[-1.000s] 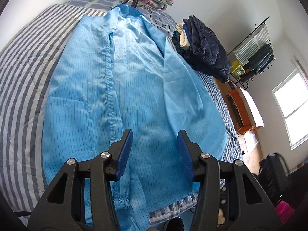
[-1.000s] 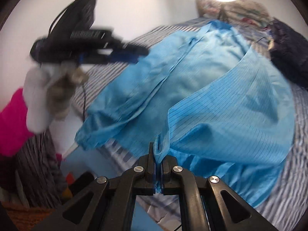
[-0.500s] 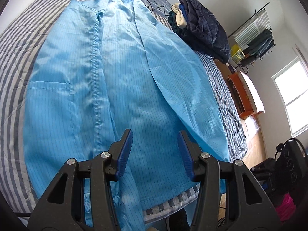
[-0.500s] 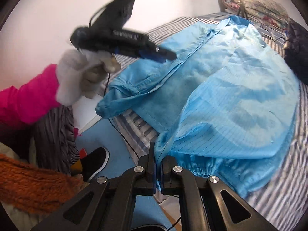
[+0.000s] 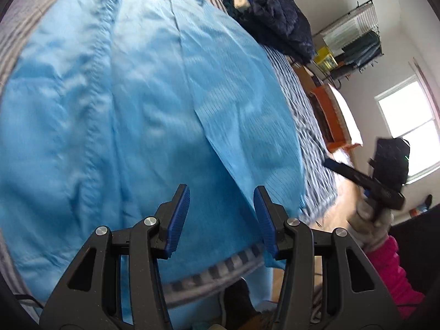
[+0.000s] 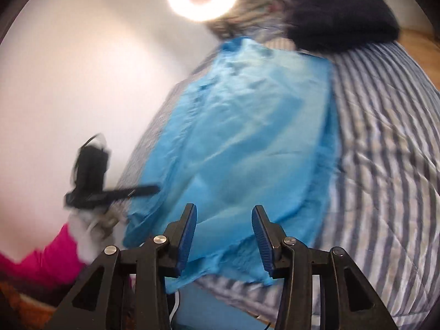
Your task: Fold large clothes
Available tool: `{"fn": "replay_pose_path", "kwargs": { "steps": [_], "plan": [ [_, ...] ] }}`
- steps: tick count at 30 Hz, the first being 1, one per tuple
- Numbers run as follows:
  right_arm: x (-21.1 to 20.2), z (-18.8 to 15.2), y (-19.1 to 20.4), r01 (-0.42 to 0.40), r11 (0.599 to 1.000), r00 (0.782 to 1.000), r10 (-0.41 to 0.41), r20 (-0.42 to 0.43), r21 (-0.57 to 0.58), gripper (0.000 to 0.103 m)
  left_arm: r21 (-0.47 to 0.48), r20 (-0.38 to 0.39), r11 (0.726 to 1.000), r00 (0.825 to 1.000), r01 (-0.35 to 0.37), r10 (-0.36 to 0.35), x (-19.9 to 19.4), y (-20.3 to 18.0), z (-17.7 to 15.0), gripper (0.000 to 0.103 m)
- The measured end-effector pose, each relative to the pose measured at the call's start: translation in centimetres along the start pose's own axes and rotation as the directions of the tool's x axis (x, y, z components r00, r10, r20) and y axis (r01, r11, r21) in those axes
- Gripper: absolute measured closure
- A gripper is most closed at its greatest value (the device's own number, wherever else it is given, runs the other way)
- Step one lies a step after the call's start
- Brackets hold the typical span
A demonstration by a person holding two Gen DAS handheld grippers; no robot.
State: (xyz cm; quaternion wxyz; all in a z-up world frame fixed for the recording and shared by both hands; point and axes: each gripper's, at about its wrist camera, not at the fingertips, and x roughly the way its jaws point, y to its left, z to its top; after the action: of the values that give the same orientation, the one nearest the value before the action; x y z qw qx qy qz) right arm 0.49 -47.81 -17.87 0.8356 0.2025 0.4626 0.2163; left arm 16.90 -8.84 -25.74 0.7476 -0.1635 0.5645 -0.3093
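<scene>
The right gripper (image 6: 224, 229) is opening its blue-padded jaws with nothing between them, letting go of the hem it was pinching a second ago; the large light-blue pinstriped coat (image 6: 242, 143) is now lying flat on the grey-and-white striped quilt (image 6: 385, 151), its right side folded inward, so this fold looks finished. The left gripper (image 5: 221, 214) is hovering with jaws apart and empty over the coat's lower hem, closer than before, probably readying the next fold.
</scene>
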Motion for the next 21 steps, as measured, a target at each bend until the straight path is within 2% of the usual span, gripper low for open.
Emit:
{"fn": "replay_pose_path", "kwargs": {
  "steps": [2,5,7,10,13,15,17,21],
  "plan": [
    [1.0,0.3,-1.3,0.039,0.999,0.999,-0.039,-0.001,0.028,0.058,0.018,-0.026,1.0,0.999,0.023,-0.023,0.6,-1.1,-0.6,0.054],
    [2.3,0.6,-2.3,0.052,0.997,0.999,-0.051,-0.008,0.051,0.058,0.04,-0.054,0.999,0.998,0.027,-0.025,1.2,-2.6,-1.6,0.054],
    [3.1,0.8,-2.3,0.069,0.997,0.997,-0.068,-0.021,0.047,0.058,0.05,-0.049,0.998,0.999,0.024,-0.022,1.2,-3.3,-2.3,0.054],
    [3.9,1.4,-2.4,0.064,0.997,0.998,-0.063,-0.028,0.051,0.058,0.13,-0.039,0.991,0.999,0.006,-0.001,0.7,-5.5,-3.4,0.054],
    [4.1,1.8,-2.0,0.038,0.998,0.999,-0.037,-0.02,0.047,0.058,0.237,-0.04,0.971,0.999,0.018,-0.009,0.1,-8.4,-4.8,0.054],
    [4.4,1.9,-2.1,0.044,0.998,0.999,-0.043,-0.023,0.047,0.058,0.316,-0.053,0.948,0.999,0.025,-0.009,0.4,-10.5,-5.9,0.054],
    [4.9,2.0,-2.4,0.029,0.997,0.999,-0.027,-0.028,0.064,0.063,0.38,-0.068,0.925,0.998,0.02,0.006,1.2,-12.2,-6.7,0.054],
    [5.5,2.6,-2.4,-0.014,0.995,1.0,0.015,-0.014,0.103,0.064,0.423,-0.132,0.905,0.991,0.055,0.002,3.6,-14.3,-7.8,0.054]
  ]
}}
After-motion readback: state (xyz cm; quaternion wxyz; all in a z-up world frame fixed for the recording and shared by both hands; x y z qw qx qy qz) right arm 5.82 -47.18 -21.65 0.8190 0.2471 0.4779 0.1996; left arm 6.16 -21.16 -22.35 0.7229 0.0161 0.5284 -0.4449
